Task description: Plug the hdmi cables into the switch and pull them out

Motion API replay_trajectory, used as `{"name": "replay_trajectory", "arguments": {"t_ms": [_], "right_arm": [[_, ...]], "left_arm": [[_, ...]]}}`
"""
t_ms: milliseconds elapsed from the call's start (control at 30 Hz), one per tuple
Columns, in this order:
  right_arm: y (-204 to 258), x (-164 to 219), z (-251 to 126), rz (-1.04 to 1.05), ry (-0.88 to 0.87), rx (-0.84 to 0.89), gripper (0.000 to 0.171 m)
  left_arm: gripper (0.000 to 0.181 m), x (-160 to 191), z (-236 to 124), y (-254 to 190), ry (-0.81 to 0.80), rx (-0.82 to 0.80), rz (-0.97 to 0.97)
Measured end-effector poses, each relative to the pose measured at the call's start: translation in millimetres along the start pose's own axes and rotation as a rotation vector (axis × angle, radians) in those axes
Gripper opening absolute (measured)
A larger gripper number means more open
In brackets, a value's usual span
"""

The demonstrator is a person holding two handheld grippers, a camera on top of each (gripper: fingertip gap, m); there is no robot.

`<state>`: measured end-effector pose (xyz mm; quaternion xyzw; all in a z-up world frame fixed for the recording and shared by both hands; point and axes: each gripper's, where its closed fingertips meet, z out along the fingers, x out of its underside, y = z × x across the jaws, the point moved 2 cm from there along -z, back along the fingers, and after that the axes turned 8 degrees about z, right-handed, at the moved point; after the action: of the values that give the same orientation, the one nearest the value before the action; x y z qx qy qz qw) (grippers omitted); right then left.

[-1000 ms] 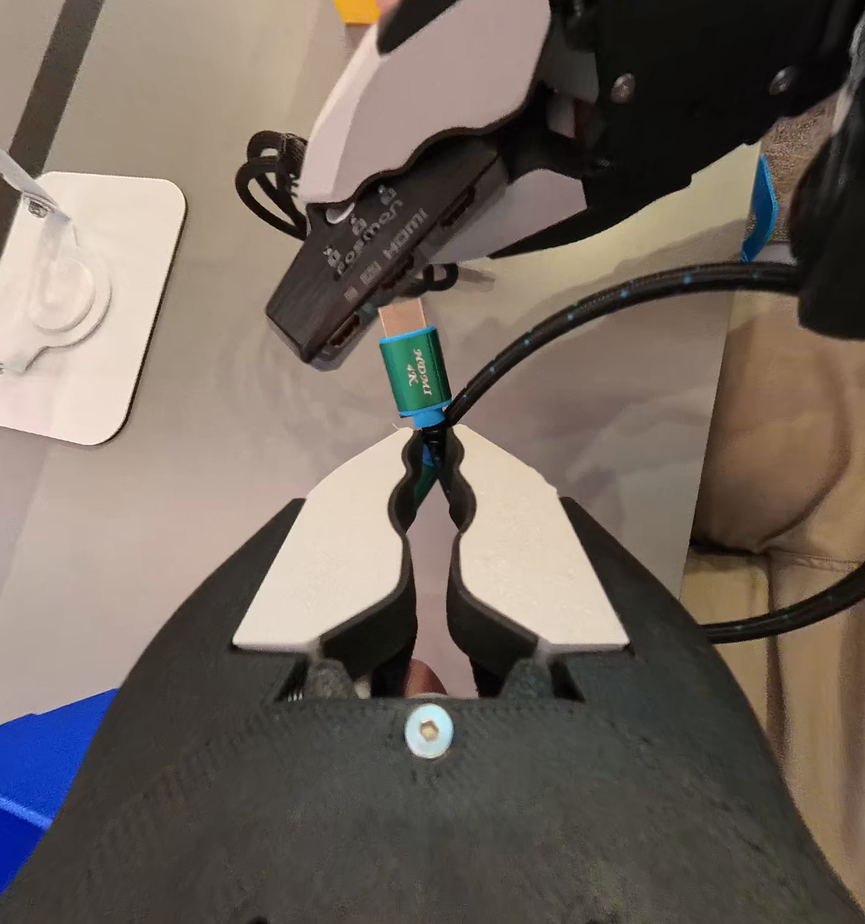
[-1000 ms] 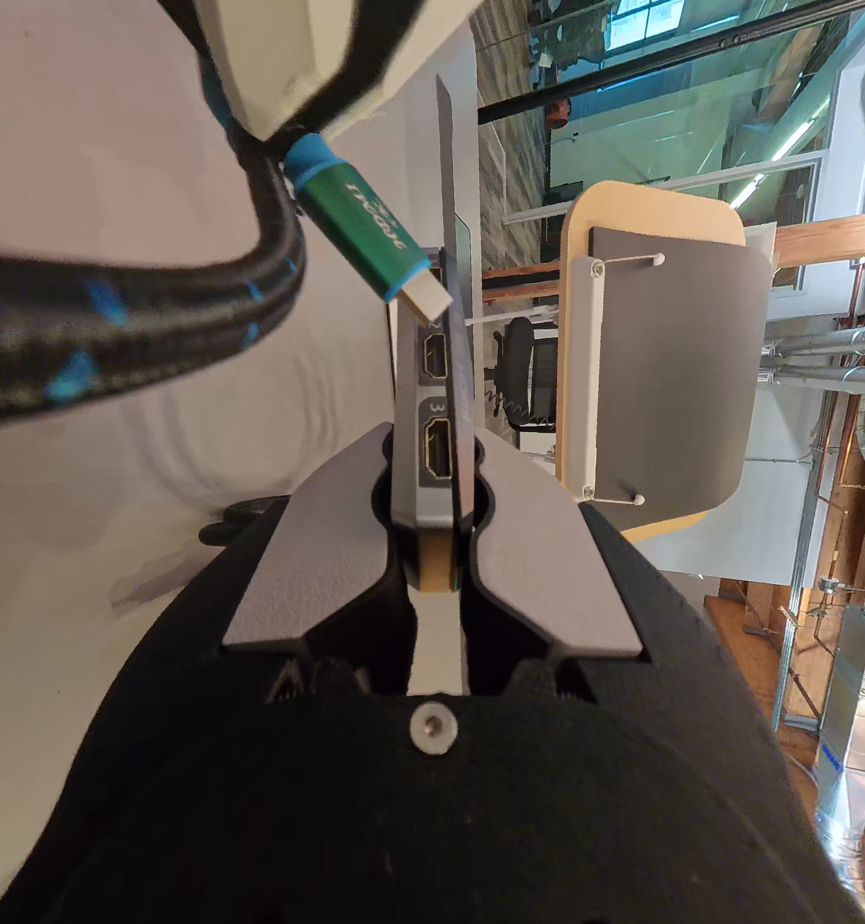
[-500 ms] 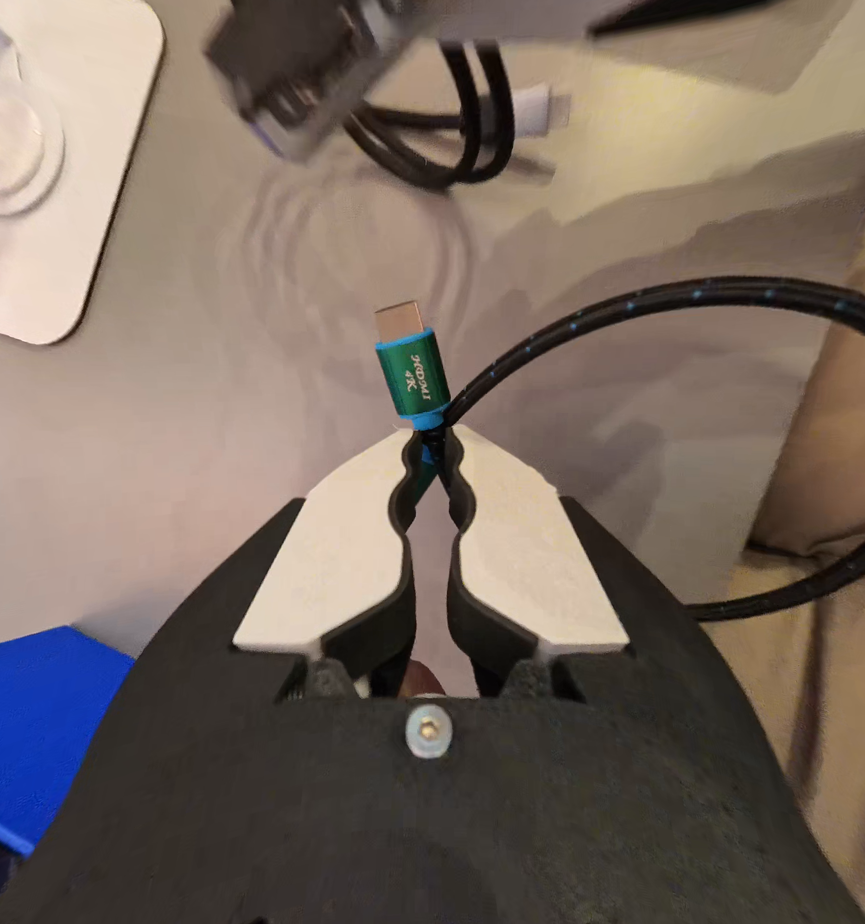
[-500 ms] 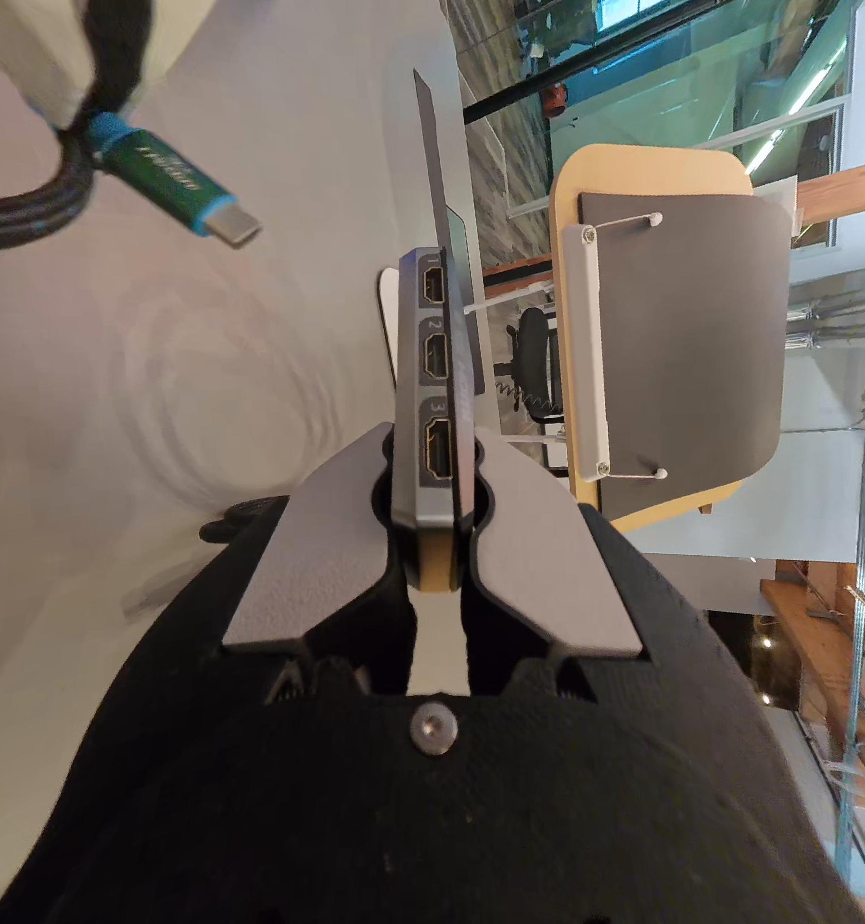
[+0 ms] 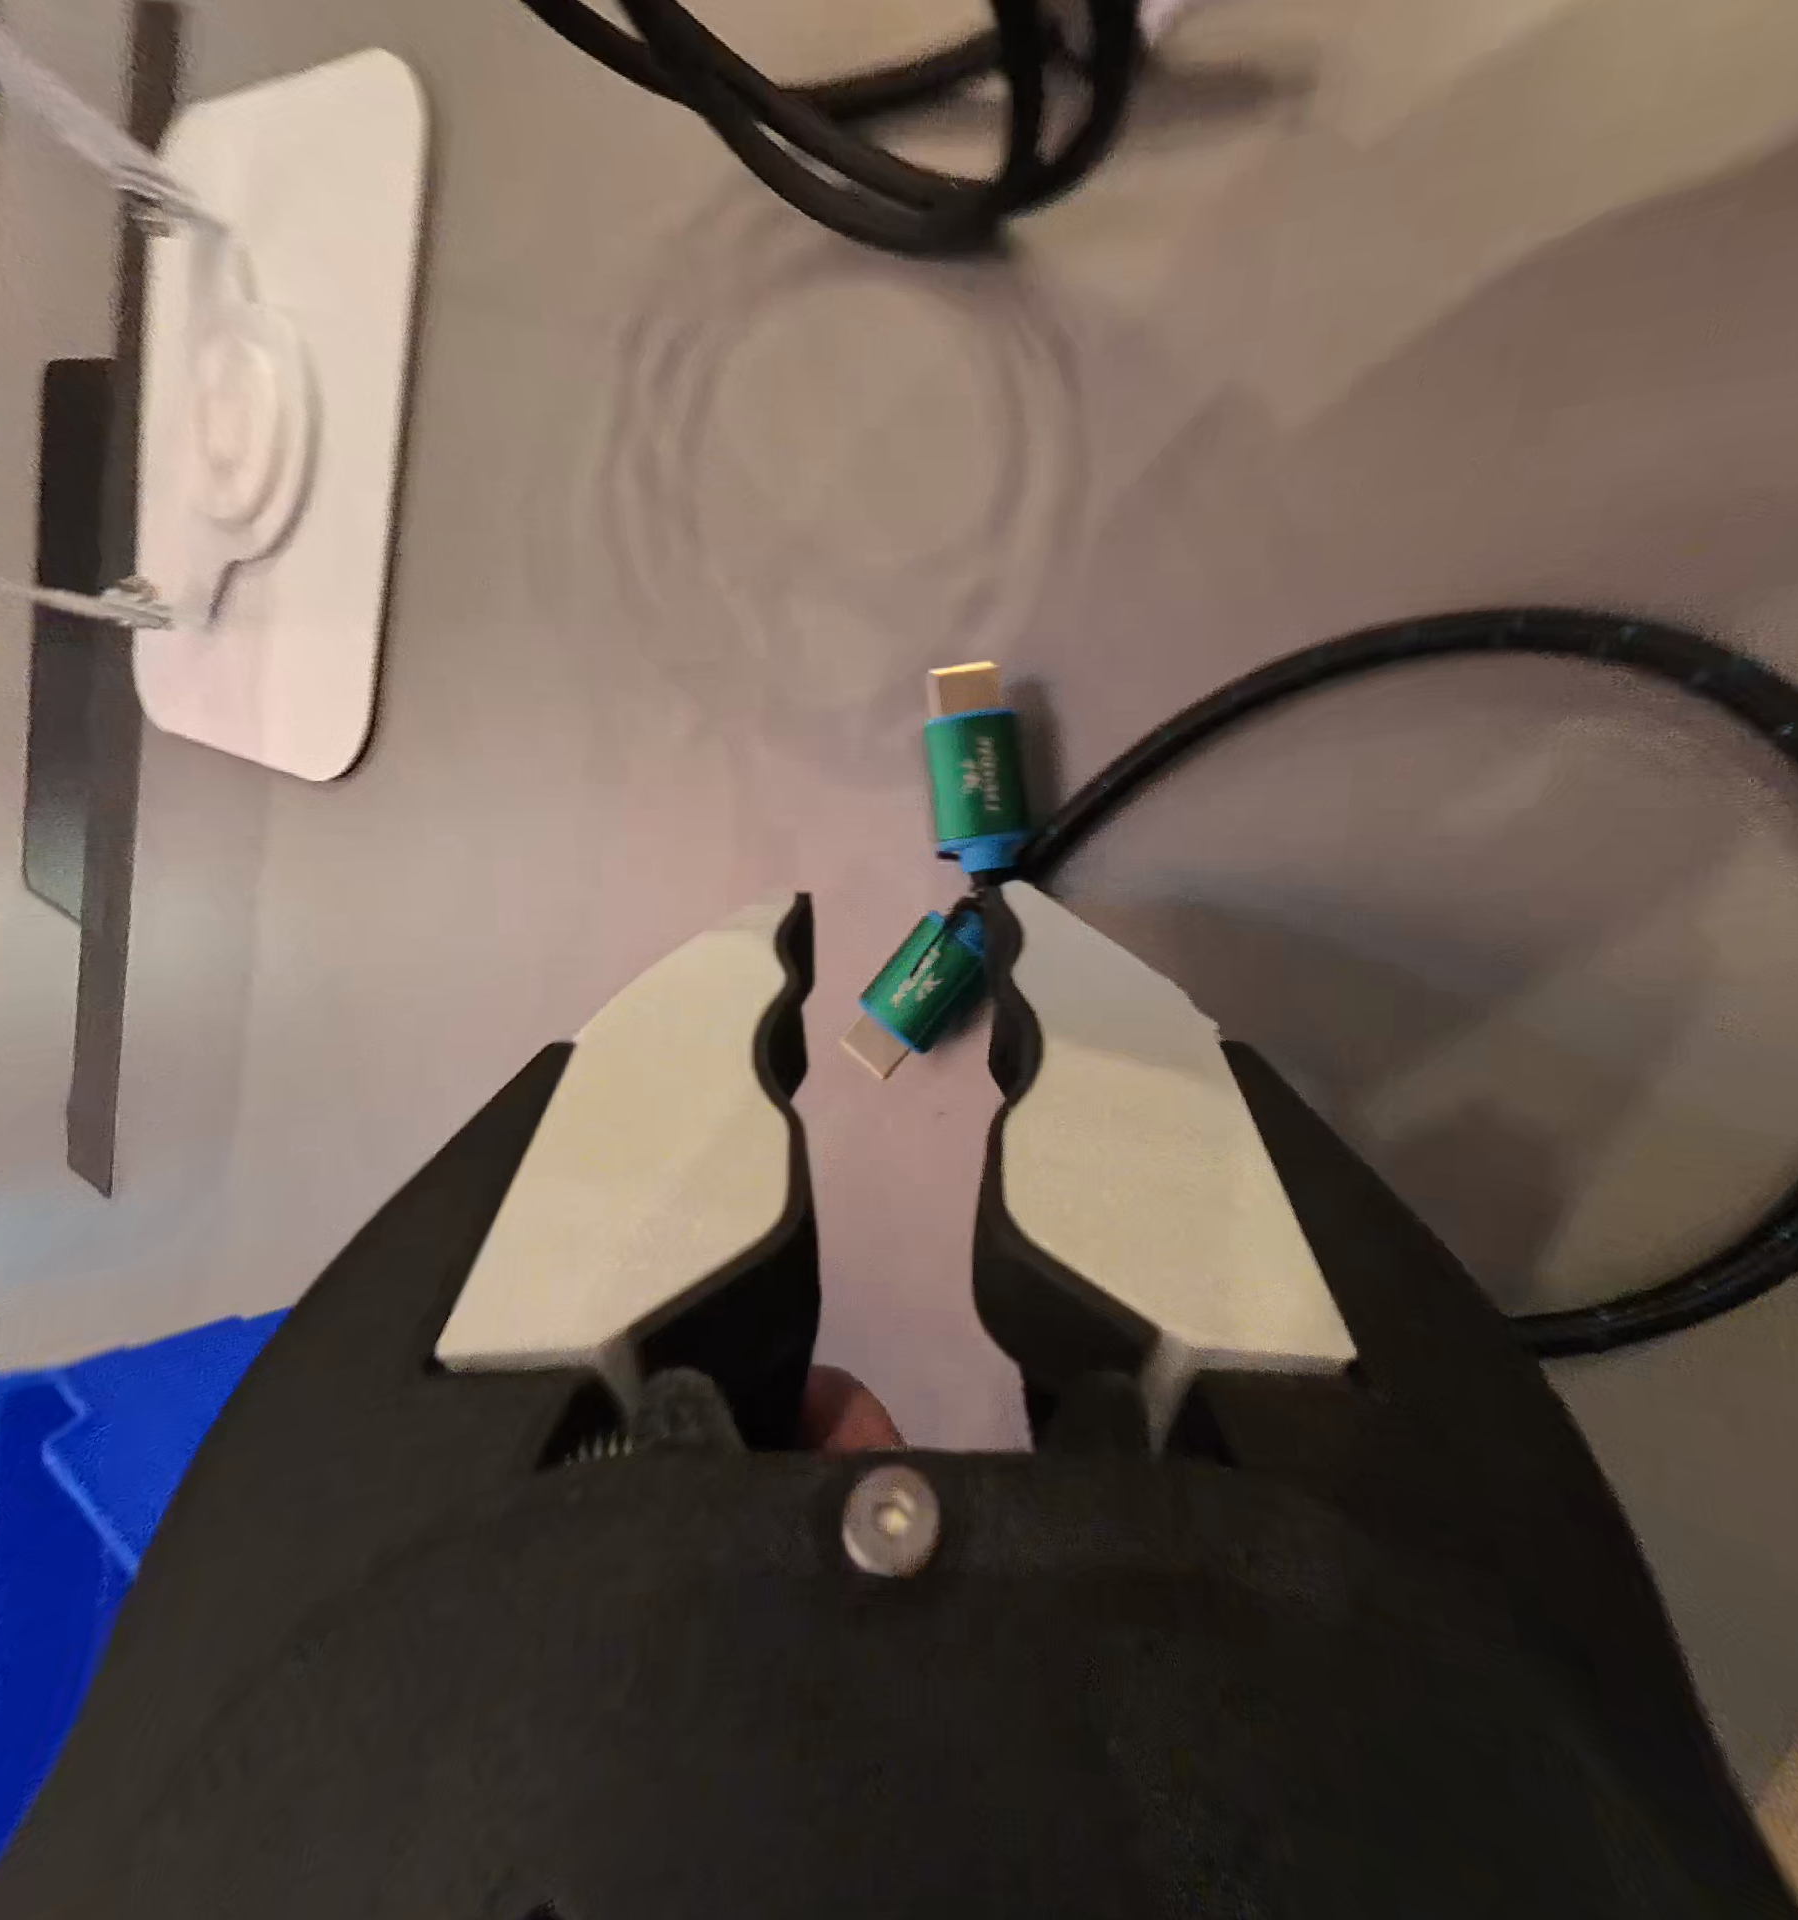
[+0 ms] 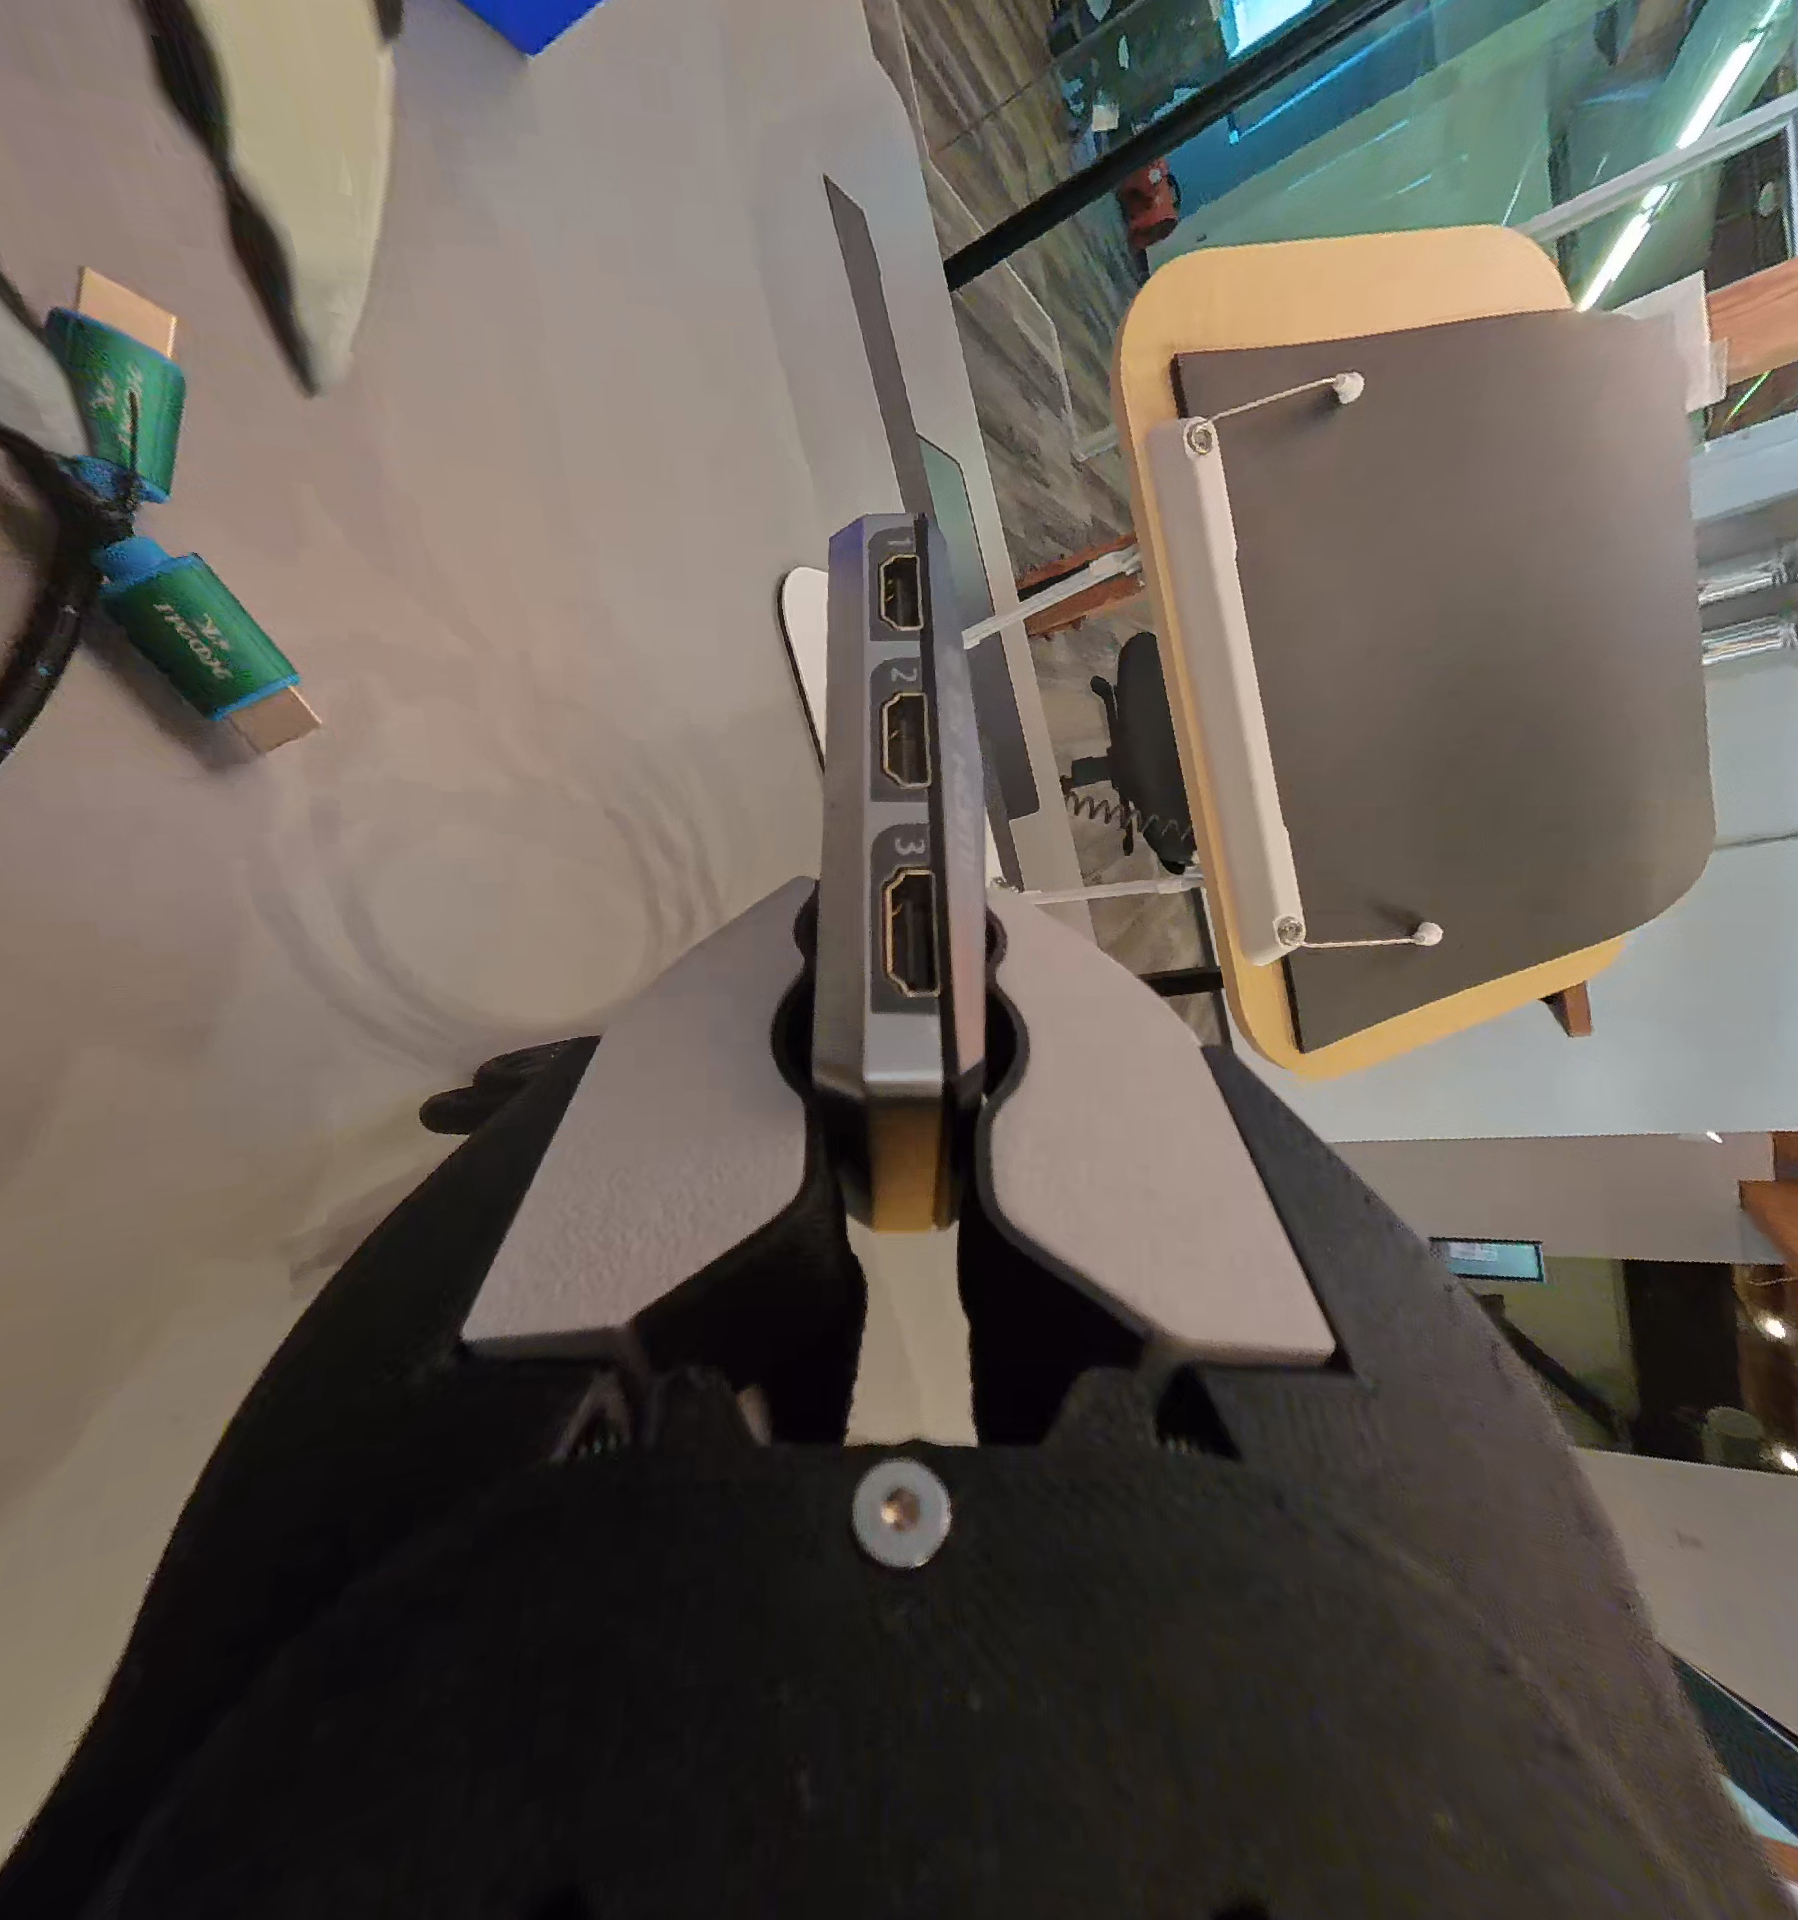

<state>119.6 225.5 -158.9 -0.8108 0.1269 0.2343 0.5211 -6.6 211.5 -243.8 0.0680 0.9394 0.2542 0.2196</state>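
Observation:
My left gripper is open and empty just above the grey table. Two green HDMI plugs of a braided black cable lie on the table. One plug lies just past my fingertips, the other between my fingers. My right gripper is shut on the dark HDMI switch, held on edge above the table. Its three ports face the camera and are empty. Both plugs also show at the left of the right wrist view.
A white pad with a clear stand lies at the far left. A thin black cable is coiled at the far side. A blue bin sits near left. A wooden board with a dark panel stands beyond the table. The gap from one gripper's tips to the other's is roughly 15 cm.
My left gripper has opened and let go of the cable, and both green plugs now lie on the table. The switch has moved away from the plug, out of the left wrist view.

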Motion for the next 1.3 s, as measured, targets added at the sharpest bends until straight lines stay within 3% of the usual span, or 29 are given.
{"name": "replay_trajectory", "arguments": {"t_ms": [200, 433, 500, 600, 667, 933, 1067, 1233, 1300], "right_arm": [[6.1, -8.7, -1.5, -0.009, -0.033, -0.037, 0.023], [15.6, -16.4, -3.7, -0.056, -0.042, -0.071, 0.022], [19.4, -20.6, -5.2, -0.065, -0.063, -0.084, 0.024], [19.8, -21.8, -6.5, -0.053, -0.075, -0.092, 0.023], [20.1, -24.5, -8.7, -0.022, -0.104, -0.114, 0.022], [23.1, -42.8, -29.7, 0.03, -0.27, -0.241, 0.037], [23.8, -49.5, -41.7, 0.046, -0.329, -0.305, 0.021], [26.3, -45.6, -34.6, 0.013, -0.229, -0.276, 0.021], [25.4, -39.1, -30.7, 0.03, -0.21, -0.273, 0.021]], "left_arm": [[0.051, -20.6, -37.4, 34.5, -0.18, -0.264, 0.016], [0.052, -76.6, -58.2, 50.1, -0.247, -0.57, 0.349], [0.051, -83.7, -49.0, 46.1, -0.21, -0.563, 0.431], [0.024, -89.4, -46.5, 44.6, -0.239, -0.566, 0.46], [0.023, -89.6, -45.9, 43.5, -0.246, -0.559, 0.454], [0.022, -86.7, -54.2, 40.7, -0.483, -0.449, 0.316], [0.022, -86.5, -55.5, 36.7, -0.572, -0.355, 0.284], [0.025, -80.1, -46.3, 40.0, -0.54, -0.265, 0.217], [0.042, -67.3, -45.1, 52.5, -0.432, -0.296, 0.174]]}}
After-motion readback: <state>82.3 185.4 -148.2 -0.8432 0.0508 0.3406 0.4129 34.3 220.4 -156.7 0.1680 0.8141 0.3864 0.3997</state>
